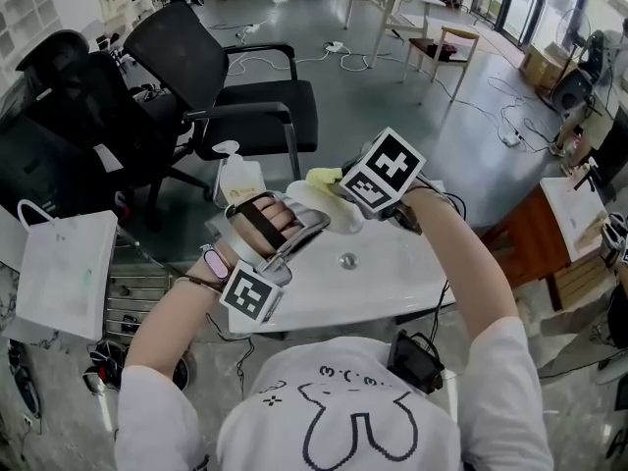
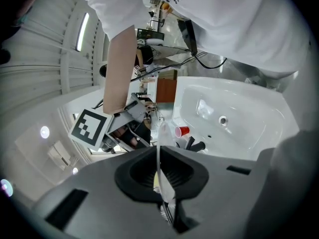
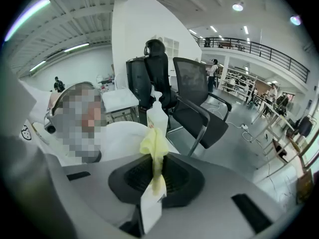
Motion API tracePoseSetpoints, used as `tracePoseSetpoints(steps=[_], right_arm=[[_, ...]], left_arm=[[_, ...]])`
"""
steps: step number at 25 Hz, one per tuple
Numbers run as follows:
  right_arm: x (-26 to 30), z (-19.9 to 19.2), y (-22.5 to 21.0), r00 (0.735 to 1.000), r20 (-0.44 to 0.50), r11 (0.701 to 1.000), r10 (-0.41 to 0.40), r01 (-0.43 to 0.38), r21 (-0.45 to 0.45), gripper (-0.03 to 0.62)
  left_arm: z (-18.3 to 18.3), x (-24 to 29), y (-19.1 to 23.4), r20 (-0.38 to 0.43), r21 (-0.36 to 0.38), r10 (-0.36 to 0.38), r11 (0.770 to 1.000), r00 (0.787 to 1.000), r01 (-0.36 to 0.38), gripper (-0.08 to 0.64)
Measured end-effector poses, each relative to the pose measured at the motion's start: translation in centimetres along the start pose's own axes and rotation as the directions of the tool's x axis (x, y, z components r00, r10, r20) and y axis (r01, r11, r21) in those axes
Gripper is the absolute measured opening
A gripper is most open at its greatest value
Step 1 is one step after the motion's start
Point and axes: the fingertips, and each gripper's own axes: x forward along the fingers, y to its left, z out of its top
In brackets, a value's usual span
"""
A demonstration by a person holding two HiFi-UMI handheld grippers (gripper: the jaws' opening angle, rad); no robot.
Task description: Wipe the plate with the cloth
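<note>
Holds a white plate up over the far left corner of the sink, rim caught in the left gripper. Seen from the left gripper view: dark fingers pressed almost together on the plate's thin edge, which stands edge-on and upright between them.

Carries a yellow cloth in the right gripper, over the sink's far edge and just beside the top of the plate. Seen from the right gripper view: fingers pinched shut on the cloth, with a crumpled bunch poking out past the tips and a white tag hanging from the near end. Plate's pale face right behind the bunch there. Cannot tell whether cloth and plate are touching.

Beyond the sink's far left corner, a white bottle standing upright. Farther past the sink, on the floor, a black office chair. Well to the left of the sink, a white bag with a loop handle. In the left gripper view, a red cup near the sink's rim.
</note>
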Motion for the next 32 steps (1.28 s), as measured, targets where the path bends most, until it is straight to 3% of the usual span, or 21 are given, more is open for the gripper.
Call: tracePoseSetpoints(steps=[6,11,14,17,20,32], right_arm=[[-2.6,2.9,2.0,0.986,0.128,0.991,0.107,-0.116,0.066,0.051],[-3.9,5.4,5.1,0.937,0.236,0.954,0.258,-0.286,0.092,0.051],[-3.6,5.6,7.1,0.909,0.229,0.924,0.348,-0.374,0.079,0.051],[-2.6,5.3,7.9,0.903,0.202,0.914,0.378,-0.399,0.075,0.051],[-1.8,5.3,7.5,0.911,0.195,0.920,0.364,-0.384,0.079,0.051],[1.8,3.5,1.9,0.984,0.111,0.973,0.143,-0.160,0.166,0.051]], left_arm=[[-0.4,-0.3,-0.6,-0.007,-0.008,-0.004,1.000,1.000,0.004,0.020],[0.1,-0.5,-0.1,0.014,0.021,0.013,1.000,1.000,-0.013,0.020],[0.5,-0.7,0.2,0.018,0.071,0.022,0.997,1.000,-0.023,0.020],[0.7,-0.8,0.0,0.016,0.095,0.020,0.995,1.000,-0.021,0.020],[0.5,-0.7,-0.2,-0.001,0.128,0.010,0.992,1.000,-0.010,0.020],[1.5,-0.9,0.1,0.013,0.135,0.020,0.991,1.000,-0.021,0.023]])
